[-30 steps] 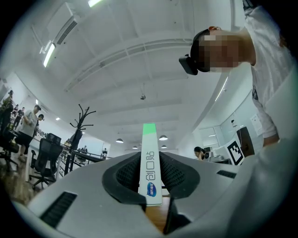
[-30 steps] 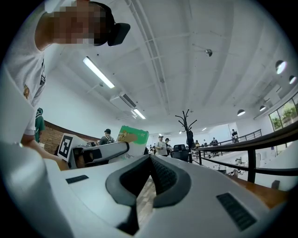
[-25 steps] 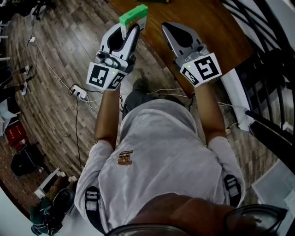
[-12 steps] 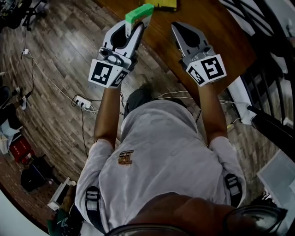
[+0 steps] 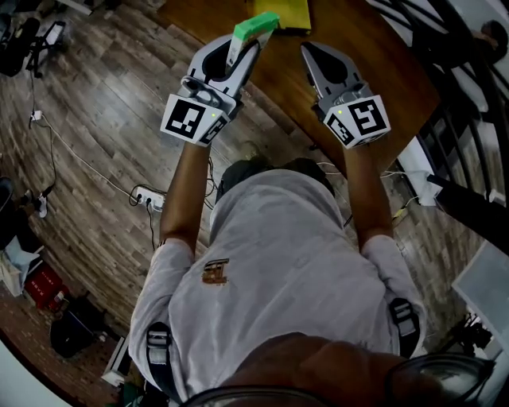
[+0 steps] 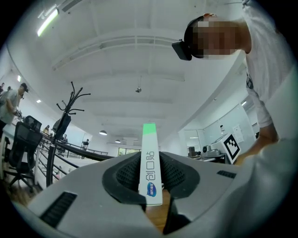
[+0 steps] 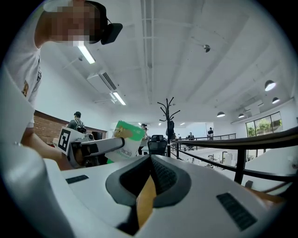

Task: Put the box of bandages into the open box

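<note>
The box of bandages (image 5: pixel 256 24) is white with a green end and stands upright. My left gripper (image 5: pixel 245 46) is shut on its lower part and holds it over the near edge of the wooden table (image 5: pixel 374 48). In the left gripper view the box (image 6: pixel 150 144) stands narrow side on between the two black pads of the left gripper (image 6: pixel 151 179). My right gripper (image 5: pixel 312 51) hovers beside it to the right, shut and empty. The right gripper view shows its jaws (image 7: pixel 150 162) together, with the held box (image 7: pixel 126 140) off to the left. A yellow object (image 5: pixel 290 11) lies on the table ahead; I cannot tell whether it is the open box.
A power strip with cables (image 5: pixel 148 199) lies on the wood floor at the left. A black railing (image 5: pixel 469 208) runs along the right side. A coat rack (image 6: pixel 70 108) stands in the room beyond. The person's legs stand right at the table's edge.
Both grippers have moved forward over the table, the left one carrying the box. The yellow object has come further into the head view at the top.
</note>
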### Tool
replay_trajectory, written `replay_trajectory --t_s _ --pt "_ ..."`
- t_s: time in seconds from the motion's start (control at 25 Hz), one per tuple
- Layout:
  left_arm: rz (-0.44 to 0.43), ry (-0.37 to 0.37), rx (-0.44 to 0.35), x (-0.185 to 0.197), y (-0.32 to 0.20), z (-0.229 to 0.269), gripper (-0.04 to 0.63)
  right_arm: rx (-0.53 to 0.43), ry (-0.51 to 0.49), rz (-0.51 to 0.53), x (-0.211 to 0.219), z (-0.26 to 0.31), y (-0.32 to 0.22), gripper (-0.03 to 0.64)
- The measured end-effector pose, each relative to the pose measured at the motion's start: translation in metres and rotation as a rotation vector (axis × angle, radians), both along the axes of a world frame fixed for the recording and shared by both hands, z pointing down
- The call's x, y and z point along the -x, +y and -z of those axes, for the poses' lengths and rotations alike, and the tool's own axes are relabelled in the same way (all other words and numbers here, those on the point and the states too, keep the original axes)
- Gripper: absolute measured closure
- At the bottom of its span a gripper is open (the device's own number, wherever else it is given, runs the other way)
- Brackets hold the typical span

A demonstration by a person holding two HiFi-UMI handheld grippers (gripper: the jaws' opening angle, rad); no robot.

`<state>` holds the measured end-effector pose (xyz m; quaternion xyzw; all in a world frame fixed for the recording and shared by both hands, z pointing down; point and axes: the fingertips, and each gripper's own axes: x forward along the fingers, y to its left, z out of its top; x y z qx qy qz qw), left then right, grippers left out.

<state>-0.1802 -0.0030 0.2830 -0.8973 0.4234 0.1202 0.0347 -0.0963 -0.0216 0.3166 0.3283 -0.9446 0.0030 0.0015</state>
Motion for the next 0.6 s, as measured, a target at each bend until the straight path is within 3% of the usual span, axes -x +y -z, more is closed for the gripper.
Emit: replay_trajectory --t_s 0.28,0.6 --pt "-0.052 -0.026 0.003 0.030 -0.031 0.001 0.490 0.010 0.025 -0.046 0.029 0.002 -0.022 0.584" --pt "-0.084 -0.088 0.016 0.011 -0.068 -0.005 0.489 0.004 0.044 -0.052 0.017 0.003 -0.059 0.584"
